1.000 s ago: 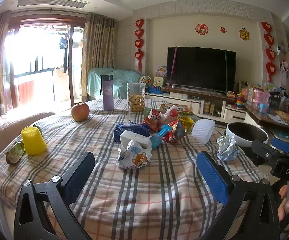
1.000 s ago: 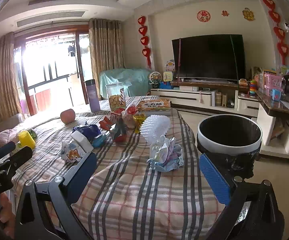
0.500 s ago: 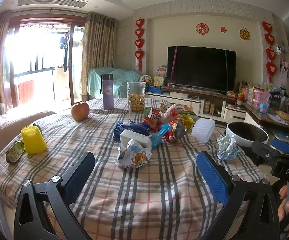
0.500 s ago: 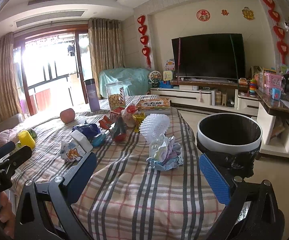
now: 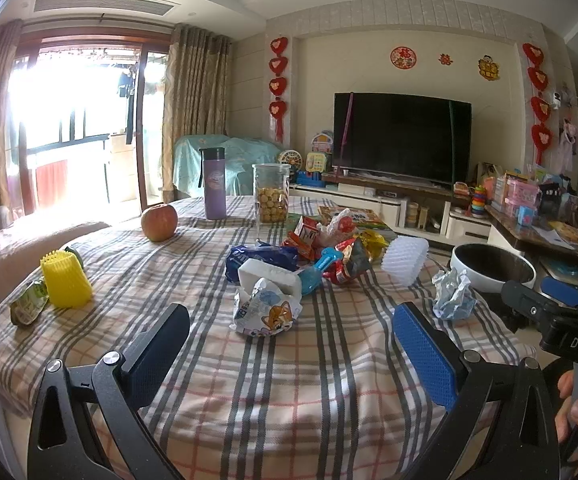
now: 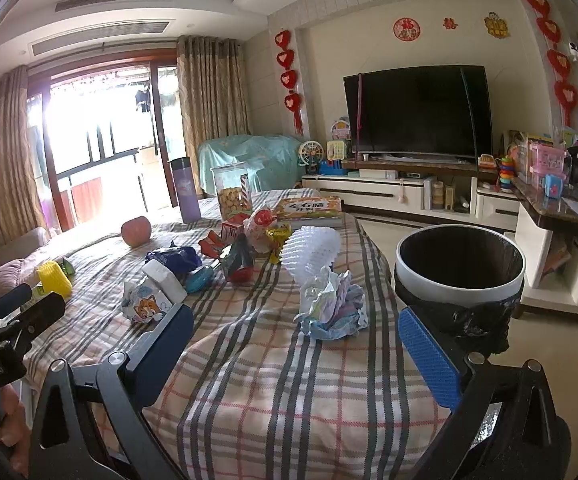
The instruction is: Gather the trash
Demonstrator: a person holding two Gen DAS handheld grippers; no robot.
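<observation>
A crumpled cartoon wrapper [image 5: 265, 311] lies on the plaid tablecloth [image 5: 273, 392] just ahead of my open, empty left gripper [image 5: 289, 344]. A crumpled paper ball [image 6: 333, 306] lies ahead of my open, empty right gripper [image 6: 293, 348], which also shows in the left wrist view [image 5: 545, 300]. A pile of snack wrappers [image 5: 329, 248] and a white foam net [image 5: 405, 260] sit at the table's middle. A white bin with a black liner [image 6: 459, 276] stands beside the table's right edge.
An apple [image 5: 159, 222], purple bottle [image 5: 214, 183], cookie jar [image 5: 271, 199], yellow net [image 5: 65, 278] and green packet [image 5: 29, 307] sit on the table. A book [image 6: 309, 209] lies at the far edge. A TV cabinet [image 6: 409, 196] stands behind.
Both grippers have shifted only slightly; the right one has edged a little closer to the crumpled paper. Nothing was grasped or moved.
</observation>
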